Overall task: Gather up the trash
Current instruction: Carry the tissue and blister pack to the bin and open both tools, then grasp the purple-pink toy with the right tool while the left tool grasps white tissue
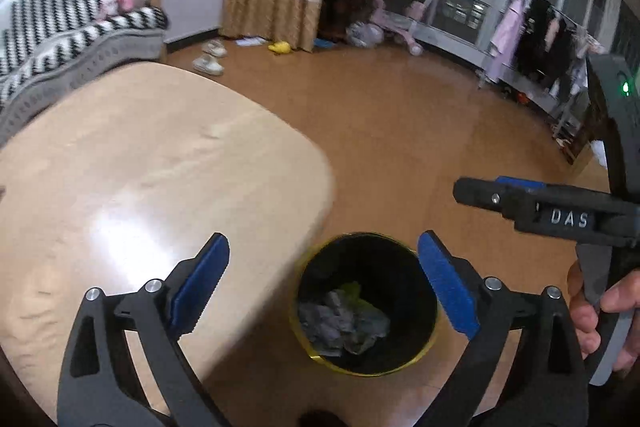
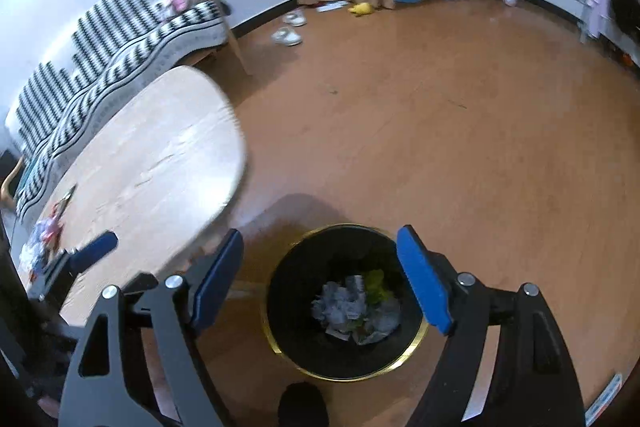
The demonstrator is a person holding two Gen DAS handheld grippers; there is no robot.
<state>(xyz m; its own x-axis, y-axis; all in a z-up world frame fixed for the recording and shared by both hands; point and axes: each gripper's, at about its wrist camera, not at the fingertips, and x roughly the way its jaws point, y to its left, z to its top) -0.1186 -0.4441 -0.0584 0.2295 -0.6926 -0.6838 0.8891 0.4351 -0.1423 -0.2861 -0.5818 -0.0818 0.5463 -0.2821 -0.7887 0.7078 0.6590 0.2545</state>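
A black trash bin with a gold rim (image 1: 400, 371) stands on the wooden floor beside the table; it also shows in the right wrist view (image 2: 412, 347). Crumpled paper trash (image 1: 344, 323) lies inside it, also seen from the right wrist (image 2: 356, 311). My left gripper (image 1: 323, 285) is open and empty above the bin. My right gripper (image 2: 320, 277) is open and empty above the bin; it also shows at the right of the left wrist view (image 1: 480, 193). Colourful scraps (image 2: 44, 239) lie at the table's left end.
A light wooden table (image 1: 140, 167) with a rounded corner is left of the bin (image 2: 160, 155). A zigzag-patterned sofa (image 1: 60, 27) stands behind it. Slippers (image 1: 208, 63), a yellow toy (image 1: 280, 47), a pink tricycle (image 1: 396, 27) and a clothes rack (image 1: 540, 39) lie farther off.
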